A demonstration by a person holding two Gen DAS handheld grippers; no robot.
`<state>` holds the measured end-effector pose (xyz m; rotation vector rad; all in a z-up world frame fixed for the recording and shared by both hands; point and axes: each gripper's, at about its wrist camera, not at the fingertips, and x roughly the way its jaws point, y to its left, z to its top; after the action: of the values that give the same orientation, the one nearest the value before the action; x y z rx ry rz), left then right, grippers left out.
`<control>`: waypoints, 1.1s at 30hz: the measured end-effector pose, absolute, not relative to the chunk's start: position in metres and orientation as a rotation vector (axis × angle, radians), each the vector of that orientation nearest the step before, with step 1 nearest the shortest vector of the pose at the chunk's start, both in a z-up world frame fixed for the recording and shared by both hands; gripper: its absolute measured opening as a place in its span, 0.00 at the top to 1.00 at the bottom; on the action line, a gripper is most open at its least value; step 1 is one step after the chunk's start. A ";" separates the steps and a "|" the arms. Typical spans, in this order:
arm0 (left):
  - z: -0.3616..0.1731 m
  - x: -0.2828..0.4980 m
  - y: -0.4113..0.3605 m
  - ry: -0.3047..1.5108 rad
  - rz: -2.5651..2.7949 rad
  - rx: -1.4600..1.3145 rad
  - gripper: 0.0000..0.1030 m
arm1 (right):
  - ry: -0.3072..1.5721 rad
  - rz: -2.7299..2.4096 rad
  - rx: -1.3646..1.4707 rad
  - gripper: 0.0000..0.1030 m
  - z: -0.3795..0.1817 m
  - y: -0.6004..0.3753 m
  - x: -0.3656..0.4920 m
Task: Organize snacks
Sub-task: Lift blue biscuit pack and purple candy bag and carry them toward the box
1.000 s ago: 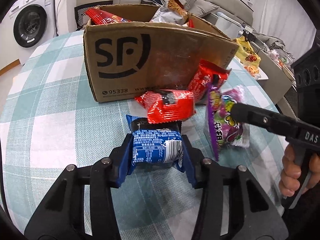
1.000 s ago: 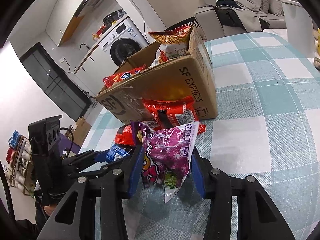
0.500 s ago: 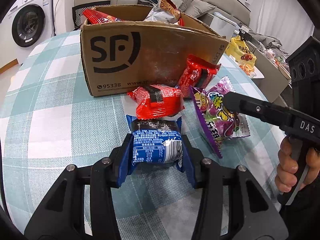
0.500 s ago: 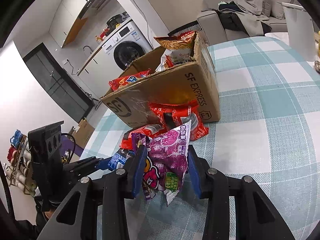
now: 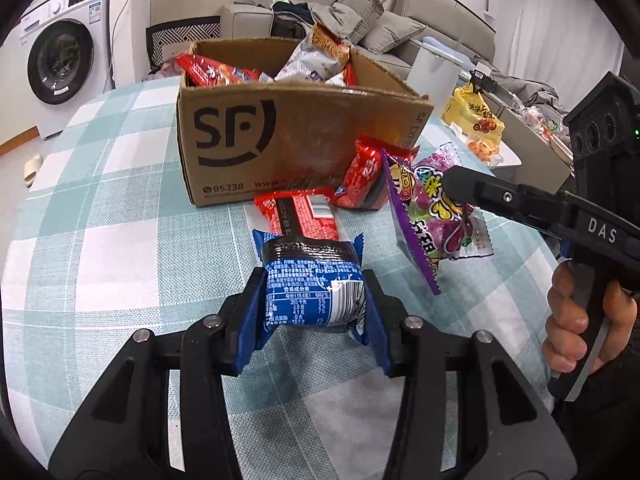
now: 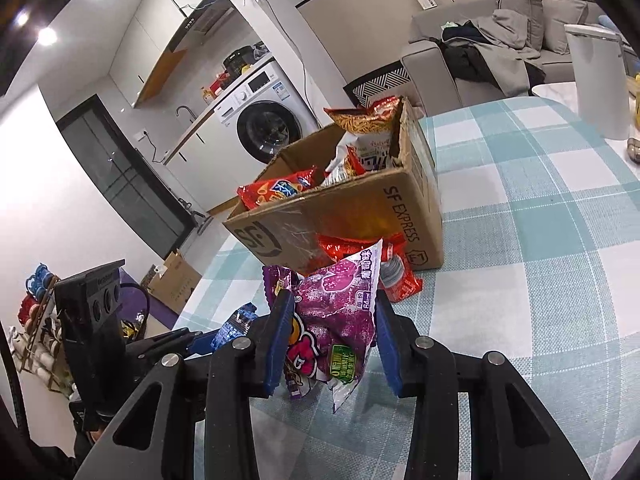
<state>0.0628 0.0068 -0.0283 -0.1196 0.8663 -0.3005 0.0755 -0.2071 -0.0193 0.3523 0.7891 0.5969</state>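
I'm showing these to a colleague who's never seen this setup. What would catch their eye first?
Probably the two bright packets held up over the checked tablecloth: a blue snack packet clamped in the left gripper, and a purple candy bag pinched in the right gripper. Just beyond stands the open cardboard box marked SF, stuffed with snack bags, with red packets lying at its foot.

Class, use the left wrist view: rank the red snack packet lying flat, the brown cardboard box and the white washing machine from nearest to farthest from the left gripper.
1. The red snack packet lying flat, on the cloth just beyond the left gripper.
2. The brown cardboard box, behind that packet, mid-table.
3. The white washing machine, off the table, far left.
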 end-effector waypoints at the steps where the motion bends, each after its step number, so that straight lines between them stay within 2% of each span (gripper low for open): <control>1: -0.026 0.061 0.007 0.860 -0.301 -0.121 0.58 | 0.783 0.597 0.353 0.61 -0.017 -0.208 0.075; 17: 0.023 0.052 0.019 0.754 -0.275 -0.143 0.58 | 0.674 0.595 0.355 0.61 0.024 -0.217 0.065; 33: 0.067 0.076 0.029 0.657 -0.234 -0.135 0.58 | 0.581 0.571 0.362 0.61 0.060 -0.220 0.076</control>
<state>0.0756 0.0289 0.0668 -0.1350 0.6574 -0.2340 0.0765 -0.2197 0.0599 0.3620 0.5814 0.5713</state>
